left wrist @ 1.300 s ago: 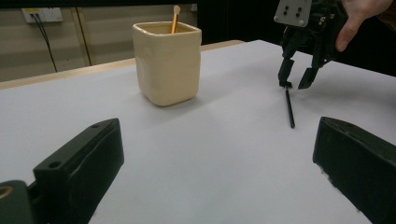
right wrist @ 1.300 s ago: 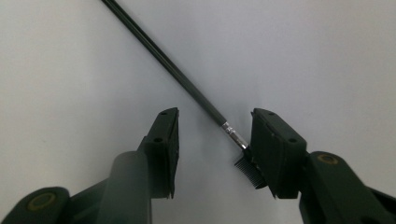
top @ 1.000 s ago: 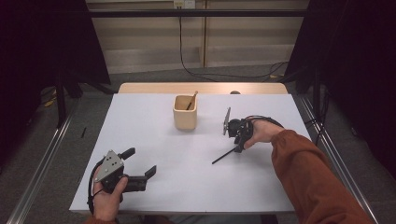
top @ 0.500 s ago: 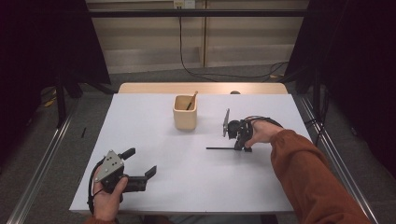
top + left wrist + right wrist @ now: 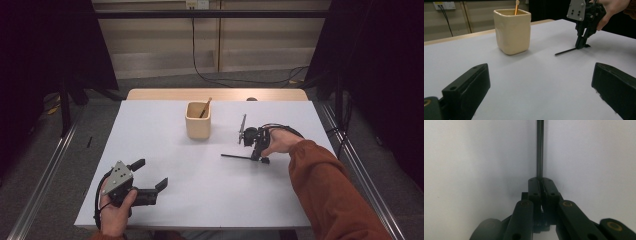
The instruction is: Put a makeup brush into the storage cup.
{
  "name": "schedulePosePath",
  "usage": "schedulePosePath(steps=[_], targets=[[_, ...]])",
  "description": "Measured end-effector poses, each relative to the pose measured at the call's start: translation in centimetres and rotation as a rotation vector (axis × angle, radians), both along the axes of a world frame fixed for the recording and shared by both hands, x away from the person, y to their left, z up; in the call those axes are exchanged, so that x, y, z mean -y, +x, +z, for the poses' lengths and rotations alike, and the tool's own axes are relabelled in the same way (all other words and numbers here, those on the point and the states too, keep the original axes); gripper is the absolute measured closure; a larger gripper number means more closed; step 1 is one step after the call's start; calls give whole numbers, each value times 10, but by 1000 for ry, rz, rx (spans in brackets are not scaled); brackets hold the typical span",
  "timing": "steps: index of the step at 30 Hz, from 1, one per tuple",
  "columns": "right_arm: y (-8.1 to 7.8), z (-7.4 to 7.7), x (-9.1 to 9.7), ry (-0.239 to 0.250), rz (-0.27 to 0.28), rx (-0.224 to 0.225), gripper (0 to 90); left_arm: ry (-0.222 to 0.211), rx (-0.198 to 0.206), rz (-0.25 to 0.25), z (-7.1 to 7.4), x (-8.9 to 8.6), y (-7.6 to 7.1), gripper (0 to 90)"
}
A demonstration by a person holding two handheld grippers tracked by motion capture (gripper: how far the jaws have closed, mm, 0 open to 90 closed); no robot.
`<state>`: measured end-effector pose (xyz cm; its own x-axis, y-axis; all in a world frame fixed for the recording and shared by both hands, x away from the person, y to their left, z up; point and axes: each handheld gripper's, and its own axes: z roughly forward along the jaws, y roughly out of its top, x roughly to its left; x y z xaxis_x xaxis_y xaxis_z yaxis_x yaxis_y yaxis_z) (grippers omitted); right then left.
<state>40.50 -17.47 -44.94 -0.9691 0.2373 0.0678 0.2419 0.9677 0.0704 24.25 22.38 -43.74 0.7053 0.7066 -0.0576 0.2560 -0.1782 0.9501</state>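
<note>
The right gripper [image 5: 260, 159] is clenched on a thin black stick [image 5: 236, 156] lying flat on the tabletop [image 5: 210, 200], near its right edge. The left gripper [image 5: 150, 174], released and holding nothing, rests near the front left corner. A cup [image 5: 198, 120] stands toward the back edge.

Thin black stick [image 5: 237, 156]: straight, dark, lying flat on white table [image 5: 200, 200], right of centre, one end clamped between closed jaws, rest pointing left.

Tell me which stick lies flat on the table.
The black stick, clamped at one end by the right hand-held gripper; the wooden stick stands tilted in the beige cup.
</note>
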Motion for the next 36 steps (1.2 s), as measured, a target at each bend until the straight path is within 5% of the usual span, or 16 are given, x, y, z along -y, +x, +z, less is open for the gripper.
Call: schedulePosePath(steps=[5, 13, 26, 31, 36], targets=[[0, 2, 2, 22, -40, -28, 861, 12, -2, 7, 0, 0, 0, 19], [0, 9, 4, 48, -69, -9, 861, 5, 3, 8, 0, -1, 0, 19], [-5, 29, 16, 178, -143, 23, 861, 9, 5, 12, 0, 0, 0, 20], [-9, 32, 20, 226, -171, 4, 861, 9, 5, 10, 0, 0, 0, 19], [-13, 30, 27, 253, -204, 35, 860, 3, -3, 18, -1, -1, 1, 19]])
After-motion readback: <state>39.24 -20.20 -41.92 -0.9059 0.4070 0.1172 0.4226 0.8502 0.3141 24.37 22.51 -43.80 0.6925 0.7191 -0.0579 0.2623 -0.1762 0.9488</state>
